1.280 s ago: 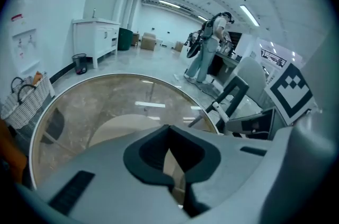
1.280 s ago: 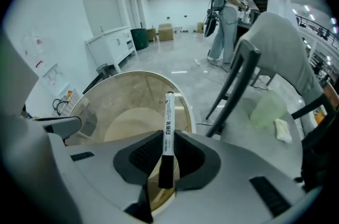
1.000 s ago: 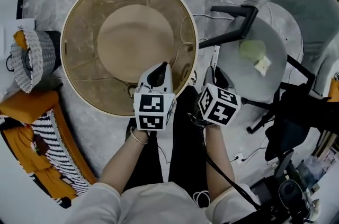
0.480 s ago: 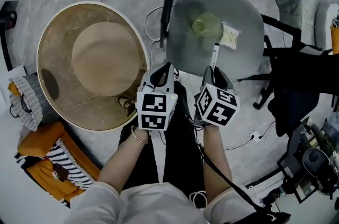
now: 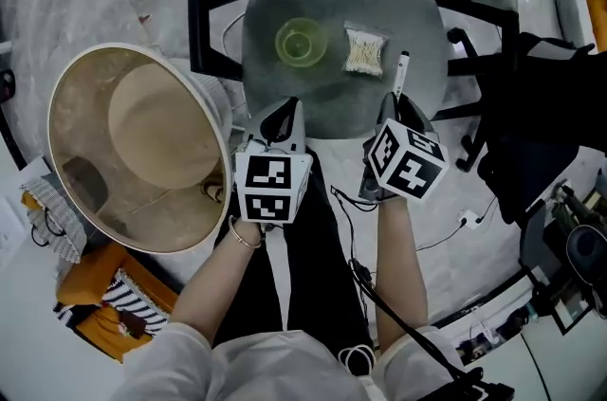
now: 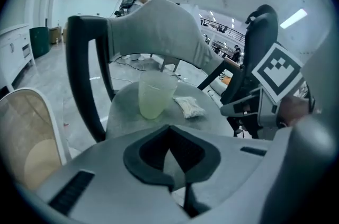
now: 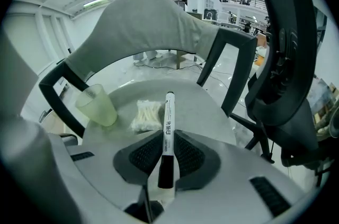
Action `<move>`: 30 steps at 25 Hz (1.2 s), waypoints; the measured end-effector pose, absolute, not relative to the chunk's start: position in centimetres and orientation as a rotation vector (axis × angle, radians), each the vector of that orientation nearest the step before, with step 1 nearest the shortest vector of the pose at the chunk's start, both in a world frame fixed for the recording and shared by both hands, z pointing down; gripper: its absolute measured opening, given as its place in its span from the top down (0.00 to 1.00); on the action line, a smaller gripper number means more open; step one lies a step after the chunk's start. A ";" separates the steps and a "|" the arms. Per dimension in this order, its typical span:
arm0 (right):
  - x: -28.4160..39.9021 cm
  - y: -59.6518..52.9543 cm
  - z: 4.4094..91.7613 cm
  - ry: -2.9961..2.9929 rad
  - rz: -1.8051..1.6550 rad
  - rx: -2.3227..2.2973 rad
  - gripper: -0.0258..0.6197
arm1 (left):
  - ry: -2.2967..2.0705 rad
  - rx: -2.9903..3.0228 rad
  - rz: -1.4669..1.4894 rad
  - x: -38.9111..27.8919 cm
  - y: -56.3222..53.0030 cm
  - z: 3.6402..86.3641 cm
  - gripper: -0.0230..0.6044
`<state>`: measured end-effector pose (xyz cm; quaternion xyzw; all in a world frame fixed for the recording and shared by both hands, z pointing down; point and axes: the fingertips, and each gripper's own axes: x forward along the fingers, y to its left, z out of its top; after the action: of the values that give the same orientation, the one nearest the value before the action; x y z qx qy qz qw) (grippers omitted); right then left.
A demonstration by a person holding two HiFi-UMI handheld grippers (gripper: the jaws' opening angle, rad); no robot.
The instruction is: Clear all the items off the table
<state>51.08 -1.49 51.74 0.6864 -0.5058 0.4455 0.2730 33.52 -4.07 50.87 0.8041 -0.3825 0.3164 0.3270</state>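
— Which of my claws has anything in it?

— Your right gripper (image 5: 398, 105) does; its jaws stand only a little apart, pressed on a white marker (image 7: 169, 122) with a black cap; the capped end lies between the pads and the white barrel points away from you, out over the near right edge of the round grey seat (image 5: 417, 20).

— And the other one?

— Your left gripper (image 5: 282, 119) has its jaws brought together with nothing between them; it hangs at the near left edge of that seat, well apart from the things on it.

— What lies on the seat itself?

— A pale green cup (image 5: 301, 42) stands upright left of the middle; a packet of cotton swabs (image 5: 364, 51) lies flat just right of it, close by but not touching; the marker's far end comes near the packet's right side.

— Anything else around me?

— A black armrest (image 5: 204, 29) stands at the seat's left and the grey backrest (image 6: 159, 27) rises on its far side; a big tan basket (image 5: 85, 105) sits on the floor to your left, tilted, its rim close to your left gripper.
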 end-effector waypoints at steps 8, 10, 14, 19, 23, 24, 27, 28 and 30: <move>56.2 -4.2 54.6 -1.350 1.177 1.842 0.84 | -0.961 2.135 0.859 37.7 -5.4 52.4 0.95; 56.6 -4.7 55.1 -1.359 1.178 1.825 0.84 | -0.955 2.139 0.862 38.2 -5.5 52.6 0.95; 56.8 -5.2 56.2 -1.369 1.165 1.790 0.83 | -0.945 2.154 0.871 38.7 -5.7 52.5 0.95; 56.8 -5.1 56.5 -1.364 1.162 1.776 0.74 | -0.949 2.138 0.861 38.5 -5.6 52.3 0.95; 56.8 -5.2 56.4 -1.362 1.149 1.778 0.74 | -0.961 2.136 0.857 38.1 -5.6 52.4 0.95; 56.7 -5.3 56.4 -1.361 1.147 1.780 0.74 | -0.966 2.132 0.855 37.9 -5.6 52.4 0.95; 56.5 -5.3 56.2 -1.362 1.141 1.786 0.74 | -0.980 2.119 0.855 37.1 -5.4 52.5 0.95; 56.5 -5.4 56.0 -1.365 1.136 1.790 0.74 | -0.986 2.116 0.855 36.8 -5.3 52.4 0.95; 56.3 -5.5 55.4 -1.381 1.120 1.800 0.74 | -0.998 2.113 0.852 36.3 -5.2 52.2 0.95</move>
<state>56.32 -5.49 55.36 0.6784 -0.5205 0.4220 0.3012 36.35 -5.25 52.17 0.8044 -0.3800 0.3244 0.3214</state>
